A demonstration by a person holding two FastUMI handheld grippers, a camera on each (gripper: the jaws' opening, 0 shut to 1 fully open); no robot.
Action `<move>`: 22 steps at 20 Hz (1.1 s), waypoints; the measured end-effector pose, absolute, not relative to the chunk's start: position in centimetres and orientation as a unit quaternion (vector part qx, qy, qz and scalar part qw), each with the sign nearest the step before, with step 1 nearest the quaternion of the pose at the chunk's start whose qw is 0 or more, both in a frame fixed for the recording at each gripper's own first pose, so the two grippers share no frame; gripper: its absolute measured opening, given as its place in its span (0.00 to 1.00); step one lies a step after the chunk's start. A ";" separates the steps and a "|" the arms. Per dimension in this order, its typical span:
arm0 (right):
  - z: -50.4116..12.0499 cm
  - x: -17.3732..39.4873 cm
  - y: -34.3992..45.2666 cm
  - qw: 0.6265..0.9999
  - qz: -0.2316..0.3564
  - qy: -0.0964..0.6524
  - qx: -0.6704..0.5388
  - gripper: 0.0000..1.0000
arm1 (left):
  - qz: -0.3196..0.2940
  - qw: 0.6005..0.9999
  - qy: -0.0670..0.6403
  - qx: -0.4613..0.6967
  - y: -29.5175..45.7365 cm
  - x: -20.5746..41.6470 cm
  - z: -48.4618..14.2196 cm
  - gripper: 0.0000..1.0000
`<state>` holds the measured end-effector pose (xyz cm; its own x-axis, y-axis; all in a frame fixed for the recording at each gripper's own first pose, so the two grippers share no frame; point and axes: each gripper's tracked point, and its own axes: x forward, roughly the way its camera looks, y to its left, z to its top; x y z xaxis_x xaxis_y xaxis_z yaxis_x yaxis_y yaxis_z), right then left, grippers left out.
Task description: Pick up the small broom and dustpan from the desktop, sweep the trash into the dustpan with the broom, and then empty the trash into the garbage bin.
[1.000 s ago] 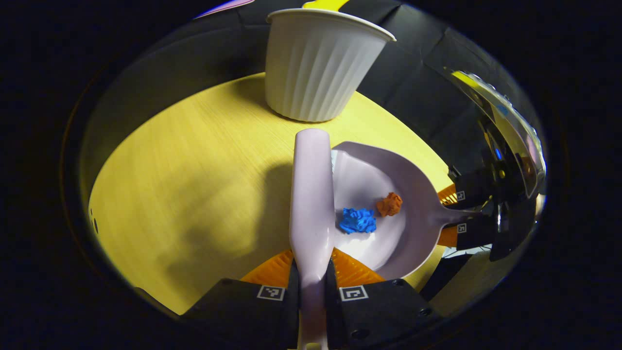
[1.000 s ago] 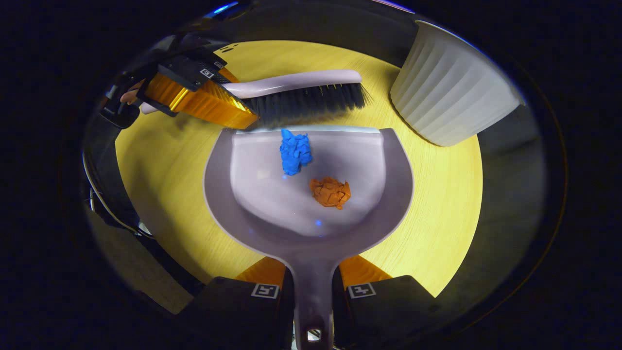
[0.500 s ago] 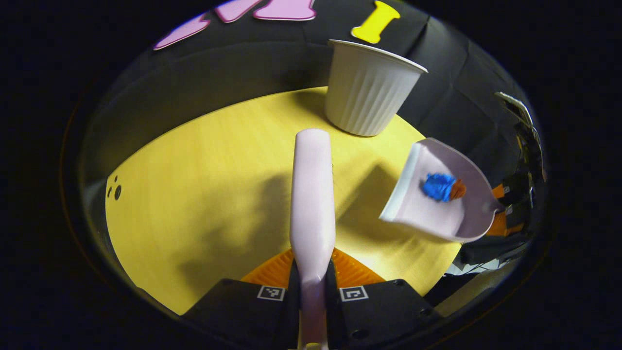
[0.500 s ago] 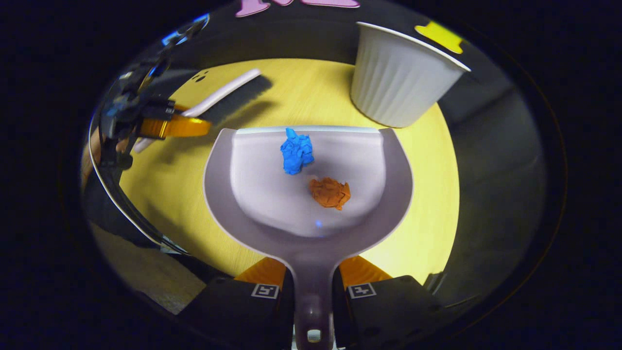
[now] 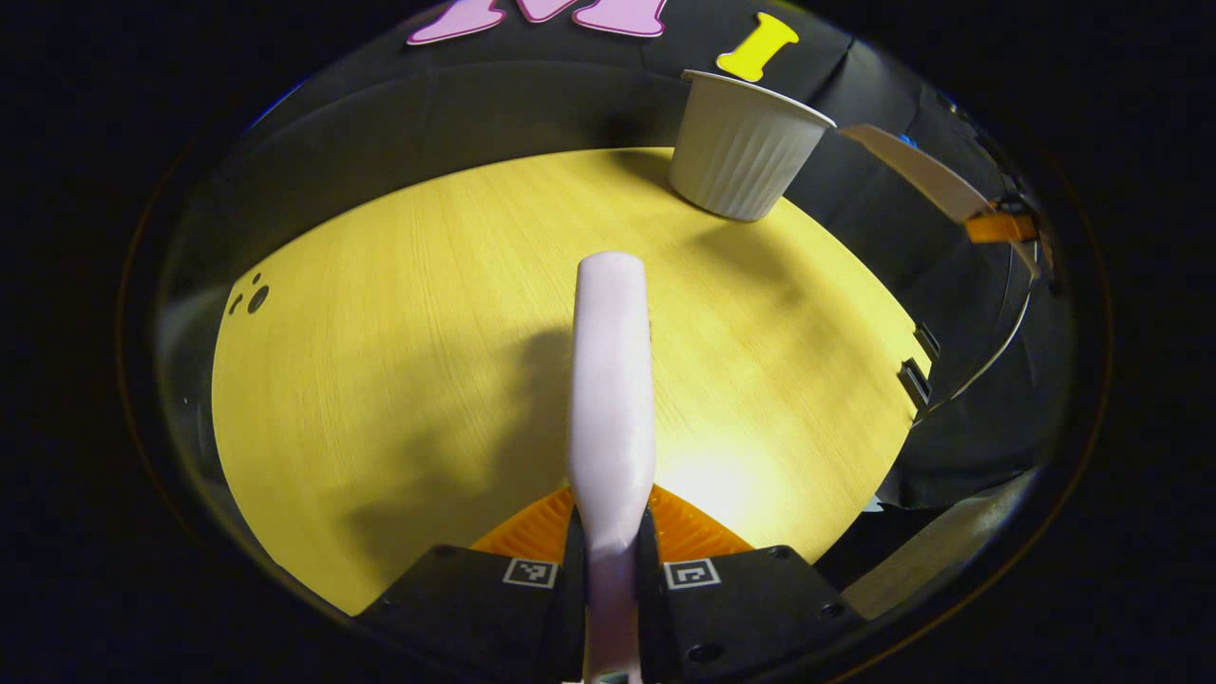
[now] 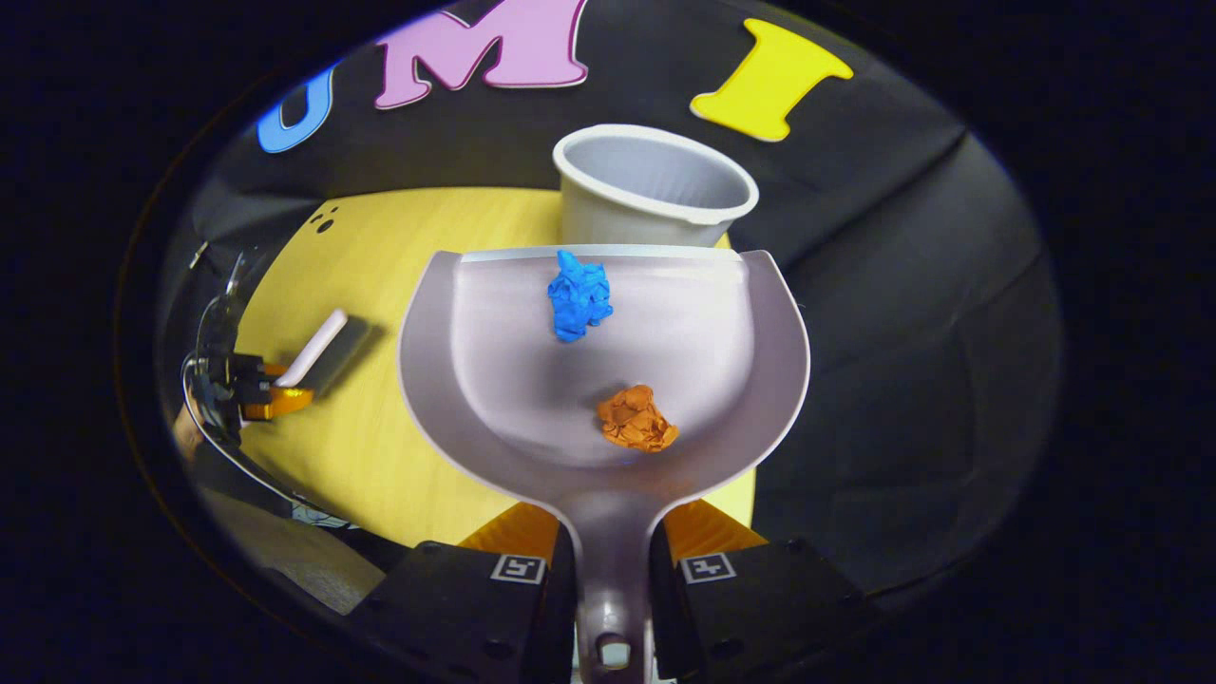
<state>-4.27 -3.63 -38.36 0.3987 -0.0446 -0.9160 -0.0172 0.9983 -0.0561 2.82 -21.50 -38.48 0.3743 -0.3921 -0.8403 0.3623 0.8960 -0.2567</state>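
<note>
My right gripper [image 6: 613, 560] is shut on the handle of the pale lilac dustpan [image 6: 722, 332], held in the air above the table. A blue paper wad [image 6: 579, 294] lies near the pan's front lip and an orange wad [image 6: 635, 420] near its back. Just past the lip stands the white ribbed garbage bin [image 6: 655, 185], its open mouth visible. My left gripper [image 5: 613, 560] is shut on the lilac broom [image 5: 611, 380], held over the yellow table. The broom [image 6: 313, 347] and the left gripper [image 6: 261, 394] sit low at left in the right gripper view. The dustpan's underside [image 5: 917, 171] is high at right beside the bin [image 5: 741, 152].
The round yellow wooden table [image 5: 399, 332] carries the bin at its far edge. Small dark holes [image 5: 249, 296] mark the table's left side. Black cloth wall surrounds the table.
The right gripper has lifted the dustpan high and brought it up to the bin; the orange wad slid toward the pan's back. The left gripper drew the broom back from the bin.
</note>
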 end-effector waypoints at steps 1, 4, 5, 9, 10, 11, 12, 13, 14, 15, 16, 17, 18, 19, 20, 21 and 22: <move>-38.8 -4.7 -3.5 0.840 -0.018 0.541 -0.034 0.37 | -0.227 0.828 0.512 -0.019 -21.2 2.4 -38.6 0.24; -40.3 -4.2 -4.2 0.847 -0.045 0.527 -0.057 0.37 | -0.228 0.826 0.514 -0.030 -20.6 1.2 -38.8 0.24; -40.7 -4.0 -4.8 0.845 -0.054 0.528 -0.066 0.36 | -0.228 0.827 0.513 -0.031 -20.4 0.9 -38.9 0.26; -40.9 -3.7 -5.2 0.835 -0.077 0.538 -0.090 0.37 | -0.228 0.827 0.512 -0.037 -19.6 0.5 -38.9 0.27; -40.7 -3.9 -5.3 0.829 -0.082 0.543 -0.107 0.37 | -0.228 0.827 0.512 -0.038 -19.5 0.5 -38.9 0.26; -40.3 -3.8 -5.5 0.822 -0.085 0.548 -0.129 0.36 | -0.228 0.828 0.512 -0.040 -19.3 0.4 -38.9 0.27; -40.3 -3.8 -5.5 0.816 -0.086 0.551 -0.153 0.37 | -0.227 0.828 0.511 -0.043 -19.3 0.4 -38.9 0.27; -40.1 -3.9 -5.7 0.807 -0.085 0.556 -0.178 0.41 | -0.228 0.827 0.512 -0.047 -19.2 0.3 -38.9 0.27; -39.8 -4.1 -5.7 0.798 -0.082 0.562 -0.202 0.37 | -0.227 0.826 0.514 -0.050 -19.1 0.2 -39.1 0.26; -39.1 -4.1 -6.0 0.788 -0.078 0.567 -0.226 0.41 | -0.225 0.825 0.516 -0.052 -18.9 0.2 -39.3 0.24; -38.2 -4.1 -5.9 0.776 -0.074 0.574 -0.249 0.37 | -0.223 0.823 0.519 -0.054 -19.0 0.0 -39.5 0.26; -37.9 -3.7 -6.1 0.766 -0.067 0.582 -0.266 0.37 | -0.220 0.823 0.522 -0.055 -18.8 0.0 -39.8 0.26; -37.0 -3.4 -5.8 0.758 -0.065 0.585 -0.280 0.35 | -0.217 0.822 0.523 -0.057 -18.7 -0.1 -39.9 0.27; -36.8 -2.9 -5.9 0.751 -0.062 0.589 -0.291 0.36 | -0.214 0.822 0.524 -0.060 -18.5 -0.1 -39.9 0.27; -36.5 -2.8 -6.0 0.744 -0.061 0.592 -0.305 0.35 | -0.210 0.823 0.524 -0.063 -18.2 0.0 -40.1 0.27; -36.3 -2.6 -5.9 0.734 -0.058 0.597 -0.318 0.35 | -0.206 0.824 0.524 -0.066 -18.1 -0.1 -40.1 0.27; -35.9 -2.6 -5.8 0.723 -0.051 0.600 -0.338 0.35 | -0.202 0.824 0.524 -0.068 -17.9 -0.1 -40.2 0.27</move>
